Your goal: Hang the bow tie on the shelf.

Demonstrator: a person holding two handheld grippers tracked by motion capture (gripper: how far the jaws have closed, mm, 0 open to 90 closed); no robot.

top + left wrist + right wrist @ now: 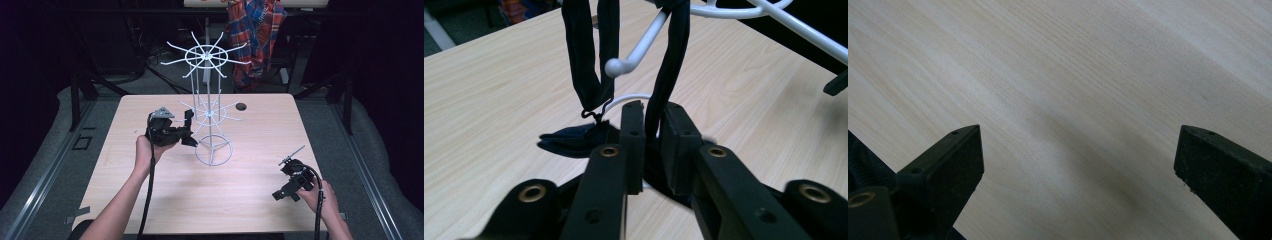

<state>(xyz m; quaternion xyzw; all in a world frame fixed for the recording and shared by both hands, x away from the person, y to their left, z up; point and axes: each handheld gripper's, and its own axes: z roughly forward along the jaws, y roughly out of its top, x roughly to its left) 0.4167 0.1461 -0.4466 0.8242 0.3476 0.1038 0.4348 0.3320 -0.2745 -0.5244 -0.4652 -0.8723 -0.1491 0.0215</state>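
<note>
Black fabric strap (589, 65): one item, hung over a ball-tipped prong (636, 50) of the white wire rack (208, 117); in the left gripper view two lengths drop from the prong, one doubled into a loop at the left and one single run at the right, and its lower end lies bunched on the bench (240, 195) just ahead of the jaws. Left hand-held gripper (651, 145): one unit, jaws nearly together with a narrow gap, and the single run of strap passes down through that gap; whether the pads actually press on it cannot be told. In the high view this left hand-held gripper (189, 131) sits just beside the rack's lower tier, held by the person's left hand (148, 150). Rack: one unit, two tiers of radiating prongs on upright rods, standing on one ring base near the middle of the bench. Right hand-held gripper (286, 194): one unit, well apart from the rack at the bench's right front, held in the right hand (320, 197); in the right gripper view the right hand-held gripper (1078, 160) has its two jaws wide apart over bare wood with nothing between them. Beyond the far edge, one plaid garment (255, 37) hangs.
</note>
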